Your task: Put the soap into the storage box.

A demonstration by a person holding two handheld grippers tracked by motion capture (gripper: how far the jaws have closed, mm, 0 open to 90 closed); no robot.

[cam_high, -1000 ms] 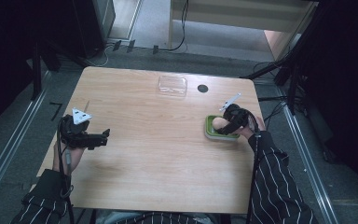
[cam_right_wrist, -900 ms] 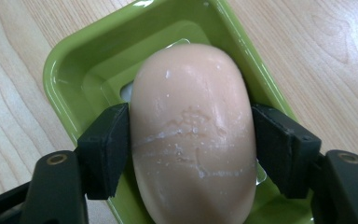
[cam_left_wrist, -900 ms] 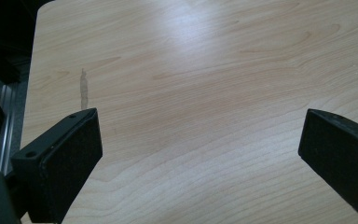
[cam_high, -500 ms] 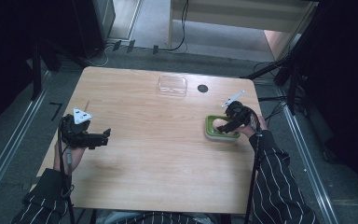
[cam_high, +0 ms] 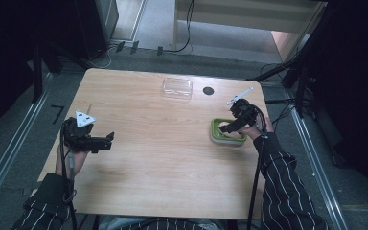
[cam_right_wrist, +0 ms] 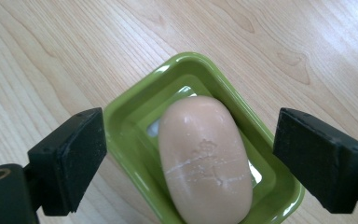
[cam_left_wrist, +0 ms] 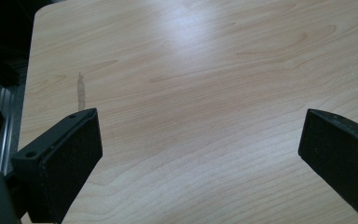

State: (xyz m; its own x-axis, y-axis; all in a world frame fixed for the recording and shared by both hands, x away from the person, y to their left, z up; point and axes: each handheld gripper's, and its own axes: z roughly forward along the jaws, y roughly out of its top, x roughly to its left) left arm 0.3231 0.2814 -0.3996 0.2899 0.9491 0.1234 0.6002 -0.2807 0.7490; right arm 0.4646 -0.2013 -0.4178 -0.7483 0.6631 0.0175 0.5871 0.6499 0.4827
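Where the wooden bench spreads under the high view, a person's two striped sleeves come in from the near edge, each hand carrying a gripper. The left gripper hangs over the bench's left side, well apart from everything else; in the left gripper view its fingers stand wide apart over bare wood. The right gripper is poised over a green soap dish near the bench's right edge, its fingers spread wide on either side of the dish and clear of it. A pale pink bar of soap lies in the dish, with a faint stamped mark on top. Toward the far edge sits a clear plastic lid or tray, too small to tell which, and just beside it a small dark round spot.
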